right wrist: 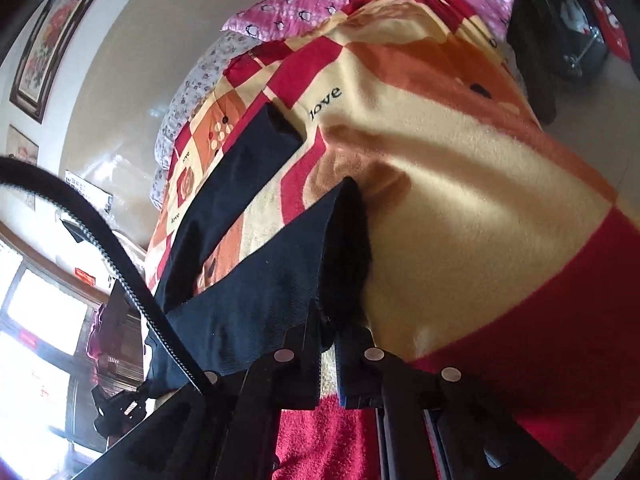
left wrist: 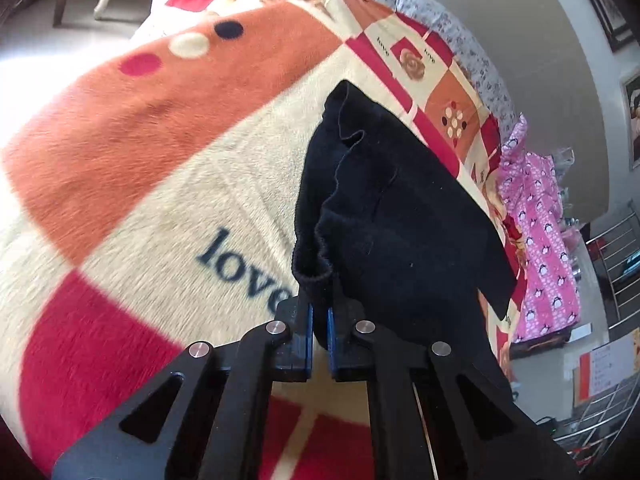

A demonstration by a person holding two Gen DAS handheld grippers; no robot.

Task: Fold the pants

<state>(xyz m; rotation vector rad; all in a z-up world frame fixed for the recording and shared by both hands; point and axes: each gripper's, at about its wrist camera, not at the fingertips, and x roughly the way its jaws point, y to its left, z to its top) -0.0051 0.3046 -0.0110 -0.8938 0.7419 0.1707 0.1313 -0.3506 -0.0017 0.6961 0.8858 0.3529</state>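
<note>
The black pants (left wrist: 392,216) hang lifted above a red, orange and cream blanket (left wrist: 160,168). My left gripper (left wrist: 319,316) is shut on the bunched waistband edge of the pants. In the right wrist view the pants (right wrist: 260,296) stretch away with two legs; one leg (right wrist: 236,184) lies flat on the blanket (right wrist: 480,208). My right gripper (right wrist: 328,344) is shut on the fuzzy-lined edge of the nearer part of the pants.
A pink penguin-print quilt (left wrist: 544,248) and a floral pillow (left wrist: 460,40) lie at the blanket's far side. A metal rack (left wrist: 616,272) stands at the right. A framed picture (right wrist: 48,40) hangs on the wall. A black cable (right wrist: 100,248) crosses the right wrist view.
</note>
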